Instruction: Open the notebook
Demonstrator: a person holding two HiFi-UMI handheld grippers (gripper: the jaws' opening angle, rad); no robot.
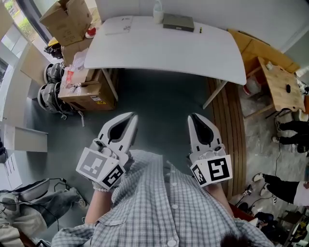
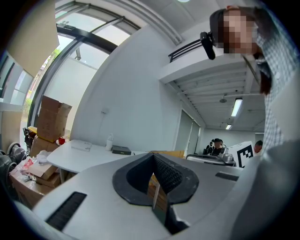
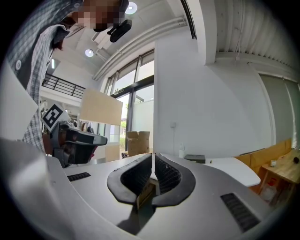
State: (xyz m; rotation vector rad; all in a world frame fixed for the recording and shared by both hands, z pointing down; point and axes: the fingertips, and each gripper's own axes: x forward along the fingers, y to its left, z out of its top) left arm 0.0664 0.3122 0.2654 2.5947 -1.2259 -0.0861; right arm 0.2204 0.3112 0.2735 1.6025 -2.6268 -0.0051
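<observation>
Left gripper (image 1: 129, 116): jaws together, nothing between them. Right gripper (image 1: 193, 117): likewise together, empty. Both are held level in front of the person's checked shirt (image 1: 164, 207), well apart from the white table (image 1: 169, 48). Notebook (image 1: 178, 22) (dark grey cover, closed) lies flat at the table's far edge, just beside a bottle (image 1: 158, 12).

The left tongs (image 1: 129, 117) and right tongs (image 1: 194, 117) point level, side by side. Both pairs of jaws are closed, empty.
</observation>
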